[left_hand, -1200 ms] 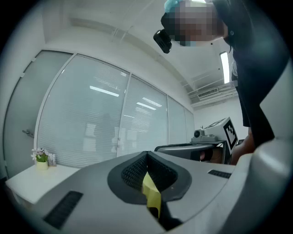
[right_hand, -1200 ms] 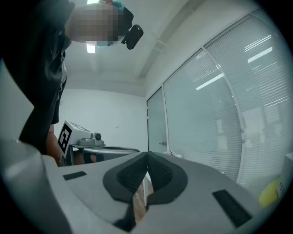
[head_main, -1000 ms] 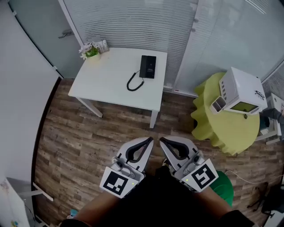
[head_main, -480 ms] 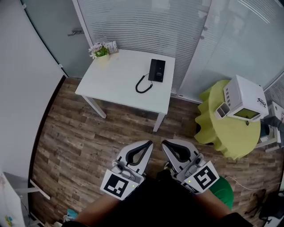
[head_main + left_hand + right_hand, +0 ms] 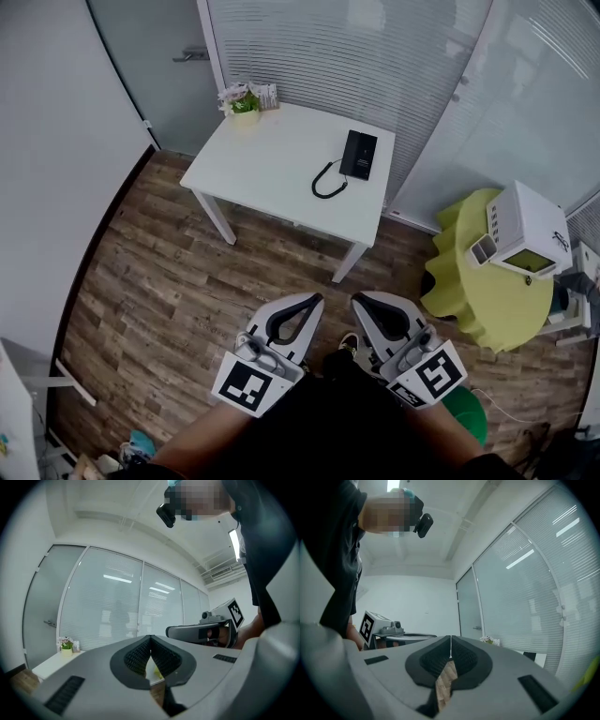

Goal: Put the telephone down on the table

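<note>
Black telephone (image 5: 360, 155) flat on white table (image 5: 272, 173), coiled cord beside.

In the head view the telephone (image 5: 359, 155) on the white counter (image 5: 272, 159) is too small for its keys to be told, and the cards (image 5: 267, 94) beside the potted plant (image 5: 246, 103) at the far corner cannot be read. A green thing (image 5: 466, 411) on the floor is largely hidden behind the right gripper (image 5: 359, 302). The bottom edge cuts off the person's forearms (image 5: 202, 441). In the left gripper view the left gripper (image 5: 150, 637) hides most of the counter with its own body.
</note>
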The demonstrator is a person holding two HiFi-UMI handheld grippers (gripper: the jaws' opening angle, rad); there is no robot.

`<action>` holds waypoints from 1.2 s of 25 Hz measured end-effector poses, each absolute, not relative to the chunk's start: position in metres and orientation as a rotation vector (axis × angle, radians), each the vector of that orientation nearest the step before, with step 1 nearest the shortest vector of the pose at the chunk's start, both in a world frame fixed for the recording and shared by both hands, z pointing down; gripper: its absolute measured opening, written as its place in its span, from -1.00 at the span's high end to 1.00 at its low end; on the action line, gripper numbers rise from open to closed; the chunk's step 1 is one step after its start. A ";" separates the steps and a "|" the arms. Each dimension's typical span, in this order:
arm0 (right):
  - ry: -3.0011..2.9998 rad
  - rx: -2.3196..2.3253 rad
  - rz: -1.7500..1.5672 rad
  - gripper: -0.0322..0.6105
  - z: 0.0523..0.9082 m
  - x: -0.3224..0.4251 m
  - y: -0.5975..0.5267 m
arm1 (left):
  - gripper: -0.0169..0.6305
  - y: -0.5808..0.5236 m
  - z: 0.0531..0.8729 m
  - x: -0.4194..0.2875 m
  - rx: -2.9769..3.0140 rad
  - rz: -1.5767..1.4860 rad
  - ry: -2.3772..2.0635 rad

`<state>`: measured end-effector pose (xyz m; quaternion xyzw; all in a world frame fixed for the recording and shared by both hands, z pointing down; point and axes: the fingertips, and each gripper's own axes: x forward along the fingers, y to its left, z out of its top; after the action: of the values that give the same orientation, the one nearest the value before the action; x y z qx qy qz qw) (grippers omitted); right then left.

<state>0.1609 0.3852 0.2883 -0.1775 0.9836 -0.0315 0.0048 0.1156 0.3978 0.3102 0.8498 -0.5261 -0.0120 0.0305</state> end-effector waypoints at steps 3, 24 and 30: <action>3.085 -0.522 -0.097 0.83 0.288 0.152 0.381 | 0.92 0.392 0.312 0.108 2.598 -0.039 -1.637; 3.078 -0.502 -0.152 0.83 0.306 0.144 0.235 | 0.92 0.257 0.325 0.095 2.544 0.031 -1.657; 3.073 -0.482 -0.176 0.83 0.308 0.150 0.190 | 0.92 0.215 0.324 0.101 2.527 0.058 -1.672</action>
<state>0.1501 0.1901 0.3080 -0.1546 0.9863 -0.0564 0.0131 0.1007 0.2155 0.3243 0.8325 -0.5509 0.0192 0.0556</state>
